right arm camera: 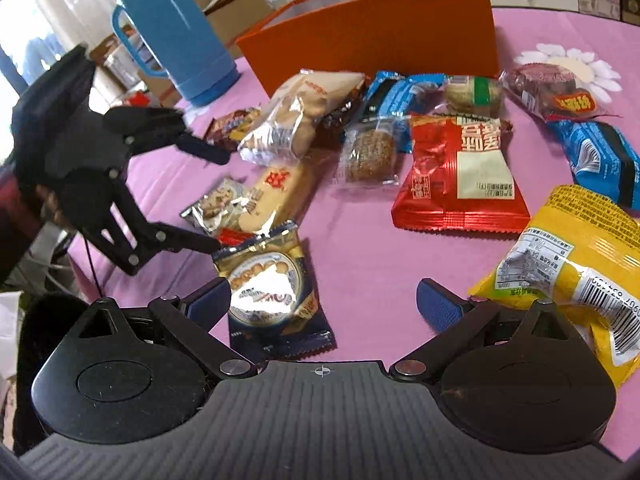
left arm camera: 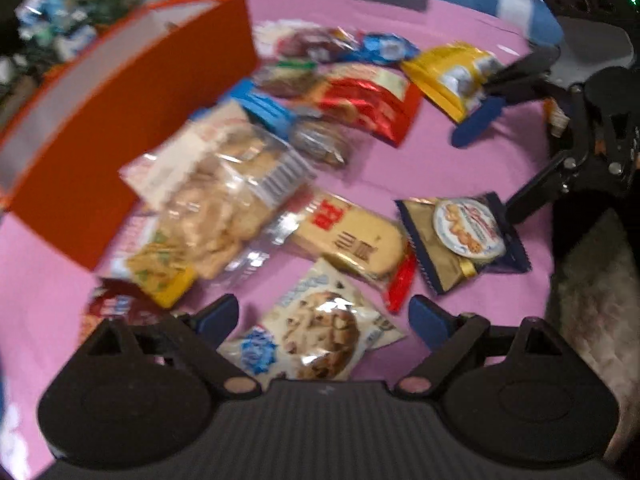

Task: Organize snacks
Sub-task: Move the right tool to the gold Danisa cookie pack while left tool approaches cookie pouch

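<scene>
Snack packets lie scattered on a pink tablecloth. My left gripper is open, and a chocolate chip cookie packet lies on the cloth between its fingers, not pressed. The left gripper also shows at the left of the right wrist view. My right gripper is open above the cloth. A navy and gold butter cookie packet lies by its left finger, and a yellow packet sits to its right. In the left wrist view the right gripper hangs between the yellow packet and the butter cookie packet.
An open orange box stands at the back of the pile, with a blue thermos jug to its left. A red packet, a clear cracker bag and a beige biscuit packet lie mid-table. The table edge runs close on the left.
</scene>
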A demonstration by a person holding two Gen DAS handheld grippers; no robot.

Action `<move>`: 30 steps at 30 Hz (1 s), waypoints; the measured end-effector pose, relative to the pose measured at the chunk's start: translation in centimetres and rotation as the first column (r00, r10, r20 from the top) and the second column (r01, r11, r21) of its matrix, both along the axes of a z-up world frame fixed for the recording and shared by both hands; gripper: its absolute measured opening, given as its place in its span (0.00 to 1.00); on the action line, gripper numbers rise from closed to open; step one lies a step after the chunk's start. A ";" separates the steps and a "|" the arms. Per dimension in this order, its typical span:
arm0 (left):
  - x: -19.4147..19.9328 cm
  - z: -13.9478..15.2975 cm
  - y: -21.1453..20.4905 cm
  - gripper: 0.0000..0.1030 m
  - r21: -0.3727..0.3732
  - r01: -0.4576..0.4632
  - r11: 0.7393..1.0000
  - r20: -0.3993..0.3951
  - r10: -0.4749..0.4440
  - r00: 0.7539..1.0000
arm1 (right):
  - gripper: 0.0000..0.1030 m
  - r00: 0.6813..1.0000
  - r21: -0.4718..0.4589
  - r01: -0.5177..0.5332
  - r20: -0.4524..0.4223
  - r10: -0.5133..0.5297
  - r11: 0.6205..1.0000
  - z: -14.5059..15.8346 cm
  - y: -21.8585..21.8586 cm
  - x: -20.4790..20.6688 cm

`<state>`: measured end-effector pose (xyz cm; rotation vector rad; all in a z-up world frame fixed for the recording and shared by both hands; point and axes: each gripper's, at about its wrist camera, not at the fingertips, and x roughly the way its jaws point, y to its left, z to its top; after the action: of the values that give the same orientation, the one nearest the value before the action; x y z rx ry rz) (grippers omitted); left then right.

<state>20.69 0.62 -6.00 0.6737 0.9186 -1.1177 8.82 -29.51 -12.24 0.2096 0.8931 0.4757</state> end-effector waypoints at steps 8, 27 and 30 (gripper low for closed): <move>-1.1 -1.0 2.5 0.87 -0.026 -0.212 0.977 -0.016 0.211 0.977 | 0.88 1.000 -0.009 -0.008 0.008 0.009 1.000 0.0 0.4 0.4; -5.2 -0.9 3.2 0.74 -0.142 -0.417 0.898 0.063 0.429 0.901 | 0.78 0.972 -0.350 -0.126 0.141 0.186 0.928 -0.7 7.7 -1.6; -5.5 -0.8 3.4 0.55 -0.164 -0.424 0.891 0.050 0.437 0.898 | 0.44 0.968 -0.345 -0.115 0.170 0.182 0.932 -0.3 7.5 -2.0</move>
<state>15.18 4.00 -6.77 0.3637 0.8491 -0.7433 6.85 -22.00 -12.54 -0.2157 0.7807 0.4695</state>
